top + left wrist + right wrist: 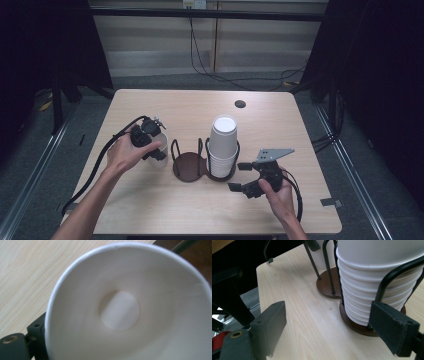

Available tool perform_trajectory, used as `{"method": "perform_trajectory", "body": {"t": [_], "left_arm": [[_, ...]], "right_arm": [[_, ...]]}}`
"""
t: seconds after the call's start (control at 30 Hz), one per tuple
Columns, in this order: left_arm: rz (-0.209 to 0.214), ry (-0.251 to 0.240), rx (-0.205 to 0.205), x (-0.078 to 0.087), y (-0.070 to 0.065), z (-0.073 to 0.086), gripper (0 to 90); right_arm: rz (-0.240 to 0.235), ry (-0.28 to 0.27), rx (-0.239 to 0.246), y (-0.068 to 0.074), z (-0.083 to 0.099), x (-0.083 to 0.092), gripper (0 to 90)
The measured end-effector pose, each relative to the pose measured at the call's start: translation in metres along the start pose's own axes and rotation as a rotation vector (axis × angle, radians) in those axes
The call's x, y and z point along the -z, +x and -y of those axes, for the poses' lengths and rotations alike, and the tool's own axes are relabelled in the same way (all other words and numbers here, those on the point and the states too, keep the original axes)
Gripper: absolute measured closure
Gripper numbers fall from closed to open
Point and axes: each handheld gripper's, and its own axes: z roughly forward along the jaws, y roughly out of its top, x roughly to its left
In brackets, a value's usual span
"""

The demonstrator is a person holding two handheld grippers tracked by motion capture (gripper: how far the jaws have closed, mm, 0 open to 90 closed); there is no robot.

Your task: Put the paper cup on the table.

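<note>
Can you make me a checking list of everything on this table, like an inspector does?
Surface: light wooden table, with a small round hole near the far edge.
Job's things: single white paper cup standing upright at the left gripper; stack of white paper cups in a two-ring wire cup holder, left ring vacant.
Clutter: nothing seen.
Grippers: left gripper at the single cup's rim, grip unclear; right gripper open, beside the stack, holding nothing.
Cables: black cable trailing from the left gripper; more cables on the floor behind.
Surroundings: grey floor, dark curtains at both sides.
</note>
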Motion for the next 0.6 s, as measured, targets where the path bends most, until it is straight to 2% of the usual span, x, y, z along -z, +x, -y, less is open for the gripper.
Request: {"method": "perform_trajectory", "body": {"t": [0.13,0.27,0.5,0.6], "left_arm": [[0.009,0.018,-0.018,-0.003,-0.001,0.0,7.3],[0.017,0.013,-0.018,-0.004,-0.002,0.002,8.2],[0.018,-0.065,-0.033,-0.005,-0.002,0.012,7.0],[0.015,-0.079,-0.042,-0.006,-0.002,0.017,6.7]], "right_arm": [[0.001,0.001,0.0,0.001,0.0,0.0,14.7],[0.005,0.004,-0.001,0.001,0.001,-0.001,14.8],[0.01,0.009,-0.001,0.001,0.001,-0.002,14.7],[0.007,0.013,-0.002,0.001,0.001,-0.003,14.8]]}}
